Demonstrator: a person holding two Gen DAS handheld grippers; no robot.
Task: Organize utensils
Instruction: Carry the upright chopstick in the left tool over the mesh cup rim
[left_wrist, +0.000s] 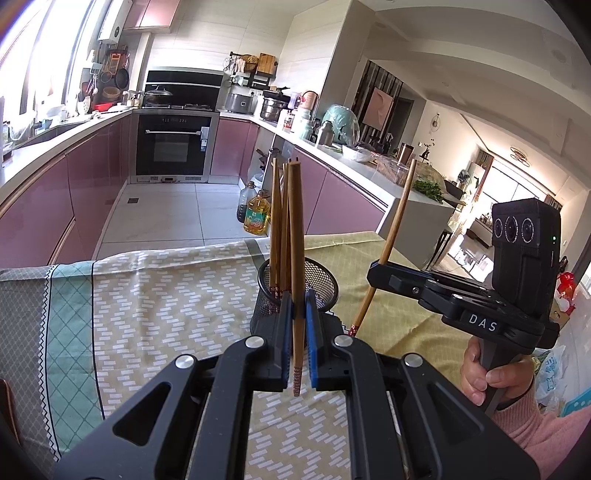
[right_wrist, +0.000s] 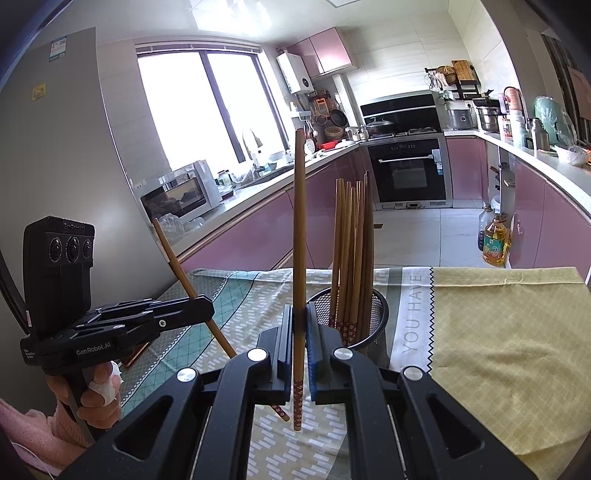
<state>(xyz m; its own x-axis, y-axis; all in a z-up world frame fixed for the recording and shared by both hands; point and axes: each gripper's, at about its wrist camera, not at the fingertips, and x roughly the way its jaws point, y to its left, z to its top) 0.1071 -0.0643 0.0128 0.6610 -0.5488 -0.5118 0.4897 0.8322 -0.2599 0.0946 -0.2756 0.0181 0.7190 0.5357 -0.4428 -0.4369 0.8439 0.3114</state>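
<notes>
— Between the left tongs (left_wrist: 296, 334), what do you see?

— One wooden chopstick (left_wrist: 296, 258), clamped upright between the blue pads, its patterned end hanging below them.

— And the right tongs (right_wrist: 299, 341)?

— Same story: closed on a second chopstick (right_wrist: 299, 240), nearly vertical, patterned tip down. From the left wrist view that chopstick leans a little.

— Where is the holder?

— A black mesh cup (right_wrist: 376, 306) stands just beyond both tongs on the cloth-covered surface (right_wrist: 498, 332). From the right wrist view it sits just right of the tongs' tips; from the left, straight ahead behind them.

— Anything in it?

— A bundle of chopsticks (right_wrist: 351, 251) standing upright, patterned ends down inside the mesh.

— Do the two held sticks touch the cup?

— Both are apart from it, held above the cloth. A hand (left_wrist: 484, 376) in a pink sleeve grips the right handle.
</notes>
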